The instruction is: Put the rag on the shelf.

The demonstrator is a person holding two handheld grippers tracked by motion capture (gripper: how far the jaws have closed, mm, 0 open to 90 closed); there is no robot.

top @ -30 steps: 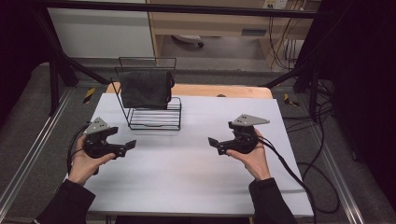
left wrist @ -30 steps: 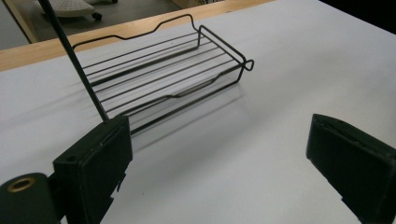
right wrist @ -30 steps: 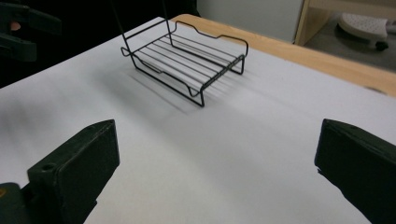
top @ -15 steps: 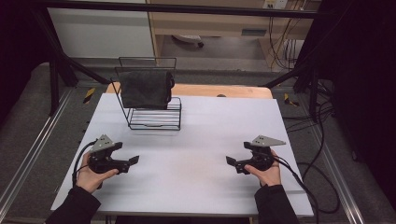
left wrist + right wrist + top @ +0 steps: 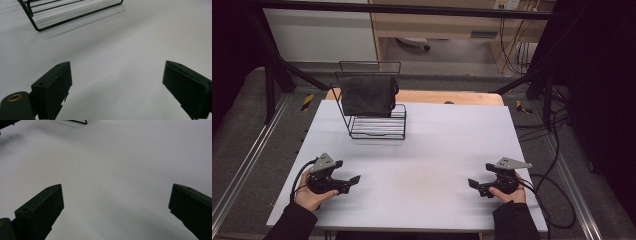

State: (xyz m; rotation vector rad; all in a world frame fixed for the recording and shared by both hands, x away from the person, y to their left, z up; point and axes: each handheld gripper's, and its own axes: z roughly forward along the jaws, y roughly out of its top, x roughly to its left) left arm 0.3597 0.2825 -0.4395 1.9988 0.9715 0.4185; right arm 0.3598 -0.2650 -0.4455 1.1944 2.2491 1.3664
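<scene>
A black wire rack [image 5: 377,125] stands at the back left of the white table [image 5: 447,135], with a dark cloth [image 5: 367,95] draped over its upright back. My left gripper [image 5: 353,181] rests low over the table's front left, held in a hand, open with nothing between its jaws. In the left gripper view the left gripper [image 5: 117,87] points toward the wire rack [image 5: 62,15] far ahead. My right gripper [image 5: 473,185] sits at the front right, also open and empty. The right gripper [image 5: 115,207] looks across bare table.
Cables [image 5: 557,195] trail off the table's right edge. A wooden board [image 5: 452,97] lies behind the table. Black frame bars [image 5: 277,70] stand at the back left and right. Metal rails [image 5: 242,165] run along both sides on the floor.
Both grippers have moved back toward the table's front edge and outward, the left to the front left, the right to the front right. Both stay open and empty.
</scene>
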